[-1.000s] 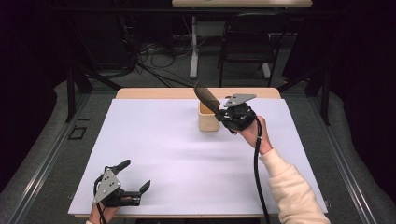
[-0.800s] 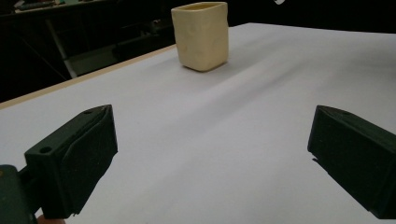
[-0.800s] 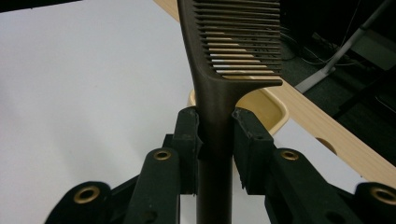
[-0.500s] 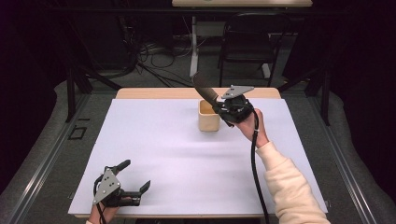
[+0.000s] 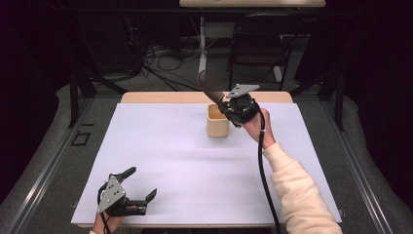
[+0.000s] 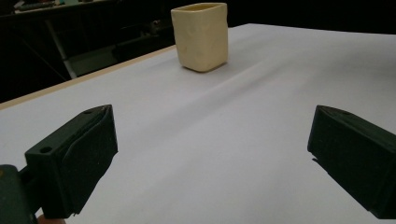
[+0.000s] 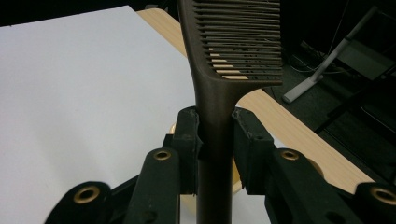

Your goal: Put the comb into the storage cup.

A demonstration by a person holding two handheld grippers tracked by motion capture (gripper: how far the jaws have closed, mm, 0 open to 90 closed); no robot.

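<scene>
Right gripper view: my right gripper (image 7: pixel 215 140) clamps the handle of a dark brown plastic comb (image 7: pixel 224 70) above the cream square cup (image 5: pixel 217 120), its long axis slanting up toward the table's far edge. My left gripper (image 5: pixel 137 187) rests with jaws spread, near the white sheet's (image 5: pixel 195 165) front edge.

Light fell from above onto the white sheet covering the table (image 5: pixel 160 161), which showed bright and even, almost washed out, while the room beyond lay in near darkness. Shadows were soft: a faint one sat at the foot of the cream cup (image 6: pixel 201 37). In the left gripper view the near black fingers (image 6: pixel 74 158) were slightly soft. In the right gripper view the comb (image 7: pixel 219 93) was sharp and the floor behind it blurred.
</scene>
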